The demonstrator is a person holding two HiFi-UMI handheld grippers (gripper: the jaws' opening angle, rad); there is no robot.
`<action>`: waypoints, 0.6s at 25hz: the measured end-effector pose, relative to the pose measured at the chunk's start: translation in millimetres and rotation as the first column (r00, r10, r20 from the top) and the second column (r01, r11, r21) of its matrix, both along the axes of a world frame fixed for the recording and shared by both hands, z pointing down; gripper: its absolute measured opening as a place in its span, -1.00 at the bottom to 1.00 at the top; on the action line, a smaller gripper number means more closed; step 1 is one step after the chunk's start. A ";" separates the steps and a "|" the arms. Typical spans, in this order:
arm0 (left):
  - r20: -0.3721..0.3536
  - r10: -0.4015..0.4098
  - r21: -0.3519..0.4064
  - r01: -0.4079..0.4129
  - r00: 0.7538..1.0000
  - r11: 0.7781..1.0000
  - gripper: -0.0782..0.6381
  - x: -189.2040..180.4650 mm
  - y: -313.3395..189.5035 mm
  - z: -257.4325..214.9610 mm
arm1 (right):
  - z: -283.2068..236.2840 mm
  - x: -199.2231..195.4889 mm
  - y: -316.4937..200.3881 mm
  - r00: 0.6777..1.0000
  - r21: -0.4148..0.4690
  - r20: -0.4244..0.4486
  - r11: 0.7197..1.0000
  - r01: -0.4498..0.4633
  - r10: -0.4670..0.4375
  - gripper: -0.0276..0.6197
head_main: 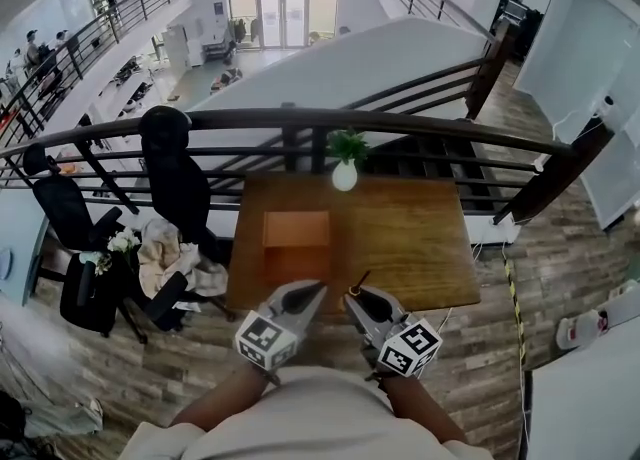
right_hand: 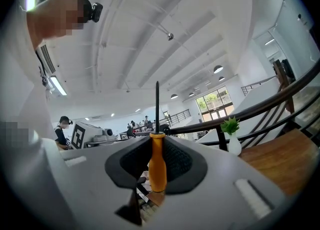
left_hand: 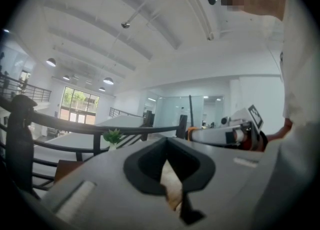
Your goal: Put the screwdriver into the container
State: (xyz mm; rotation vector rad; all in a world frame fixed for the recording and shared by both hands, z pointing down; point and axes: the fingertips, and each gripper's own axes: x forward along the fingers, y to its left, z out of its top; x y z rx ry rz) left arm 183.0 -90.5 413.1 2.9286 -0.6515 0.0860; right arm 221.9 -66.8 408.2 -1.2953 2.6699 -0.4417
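An orange-handled screwdriver (right_hand: 158, 166) stands upright between the pads of my right gripper (right_hand: 158, 174), its dark shaft pointing up. In the head view my right gripper (head_main: 352, 298) hovers at the near edge of the wooden table (head_main: 410, 238), with the screwdriver (head_main: 358, 283) sticking out of its tip. The container, a brown open box (head_main: 296, 231), sits left of the table's middle, just beyond my left gripper (head_main: 318, 289). The left gripper (left_hand: 170, 179) holds nothing and its jaws come together at the tips.
A small green plant in a white vase (head_main: 345, 170) stands at the table's far edge, against a dark railing (head_main: 300, 120) over a drop. Black office chairs (head_main: 70, 218) with cloth crowd the floor to the left. A white block (head_main: 490, 230) lies to the table's right.
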 end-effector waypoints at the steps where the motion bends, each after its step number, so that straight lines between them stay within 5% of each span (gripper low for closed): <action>1: 0.006 0.004 0.001 -0.004 1.000 1.000 -0.77 3.4 -2.0 0.4 | -0.6 2.1 -1.7 1.000 -0.002 0.002 1.000 -0.001 0.001 -0.68; 15: 0.008 0.040 -0.005 -0.040 0.999 0.999 -0.77 19.4 -39.2 5.2 | 3.5 13.2 -40.2 1.000 -0.007 0.002 1.000 -0.022 0.022 -0.68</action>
